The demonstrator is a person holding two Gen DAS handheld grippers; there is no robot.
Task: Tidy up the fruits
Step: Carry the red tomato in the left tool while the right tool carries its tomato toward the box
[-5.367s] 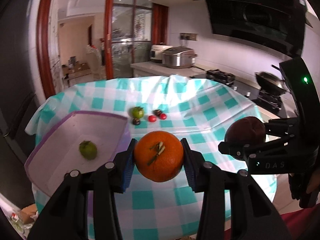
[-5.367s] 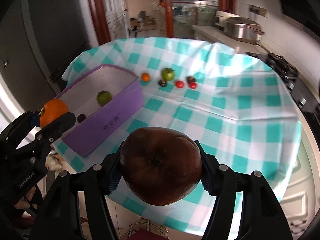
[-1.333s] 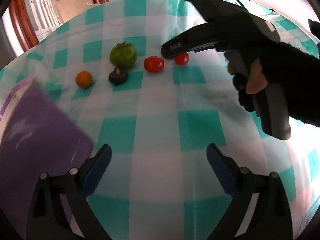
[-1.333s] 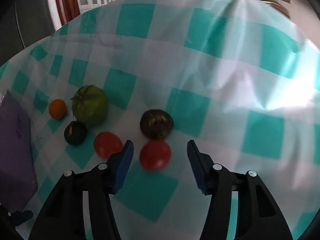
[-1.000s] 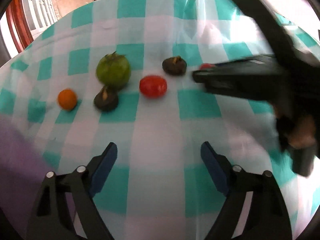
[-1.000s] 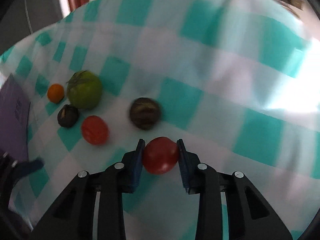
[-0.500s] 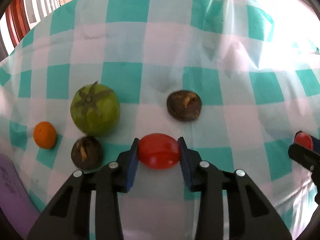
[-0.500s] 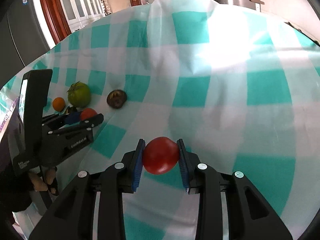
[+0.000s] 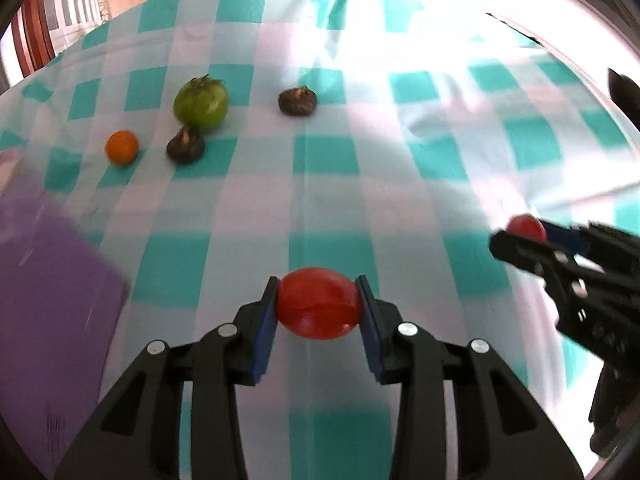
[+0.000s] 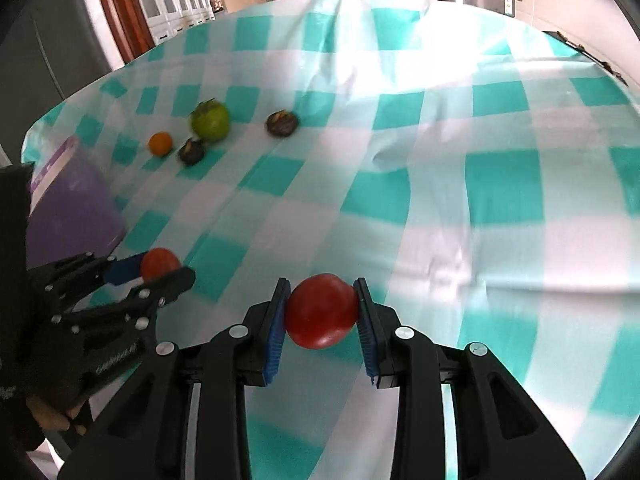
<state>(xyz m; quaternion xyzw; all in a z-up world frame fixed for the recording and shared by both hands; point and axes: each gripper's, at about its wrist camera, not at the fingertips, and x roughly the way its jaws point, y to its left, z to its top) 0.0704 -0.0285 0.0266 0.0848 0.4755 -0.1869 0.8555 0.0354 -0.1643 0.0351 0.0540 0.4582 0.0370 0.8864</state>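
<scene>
Now each hand-held gripper is clenched on a tomato: the left hand-held gripper (image 9: pixel 318 307) grasps one red tomato (image 9: pixel 318 307) across its middle, the right hand-held gripper (image 10: pixel 321 310) another tomato (image 10: pixel 321 310), both lifted off the checked tabletop (image 9: pixel 328 184). Thin-skinned and soft (likely to bruise), they want gentle pressure at the widest part. At about eleven o'clock lie a green tomato (image 9: pixel 201 103), a small orange (image 9: pixel 122 147) and two dark fruits; the purple box (image 9: pixel 48 300) sits at nine o'clock.

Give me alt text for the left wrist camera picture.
The left gripper clamps a red tomato above a teal-checked tablecloth. Beyond lie a green tomato, a small orange fruit and two dark fruits; the right gripper holds another red tomato.
</scene>
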